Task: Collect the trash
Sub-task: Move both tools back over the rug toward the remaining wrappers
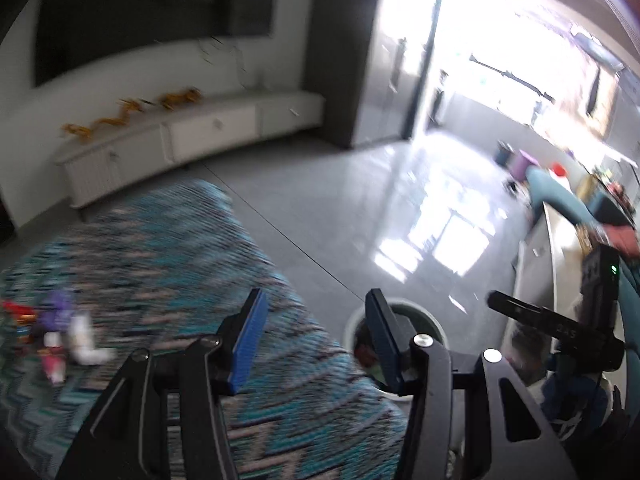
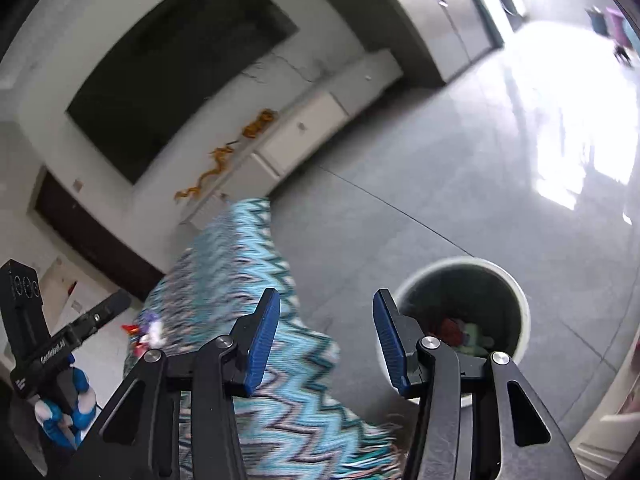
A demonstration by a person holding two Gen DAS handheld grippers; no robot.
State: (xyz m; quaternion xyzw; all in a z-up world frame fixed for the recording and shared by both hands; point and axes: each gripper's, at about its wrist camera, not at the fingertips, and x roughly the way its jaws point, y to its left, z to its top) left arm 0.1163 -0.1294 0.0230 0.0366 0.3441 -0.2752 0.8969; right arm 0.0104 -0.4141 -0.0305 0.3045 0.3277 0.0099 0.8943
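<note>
A round white trash bin (image 2: 520,300) stands on the grey floor beside a blue zigzag rug (image 2: 240,264), with red and green scraps inside. The bin also shows in the left wrist view (image 1: 434,320), partly behind a finger. A small pile of wrappers (image 1: 60,340), purple, red and white, lies on the rug (image 1: 160,248) at the left; it shows small in the right wrist view (image 2: 148,332). My left gripper (image 1: 316,332) is open and empty above the rug's edge. My right gripper (image 2: 326,332) is open and empty, just left of the bin.
A low white cabinet (image 1: 180,136) with orange ornaments (image 1: 120,116) runs along the far wall under a dark screen (image 1: 152,12). The other gripper's body (image 1: 592,312) is at the right. Bright glare covers the floor (image 1: 440,216) toward a doorway.
</note>
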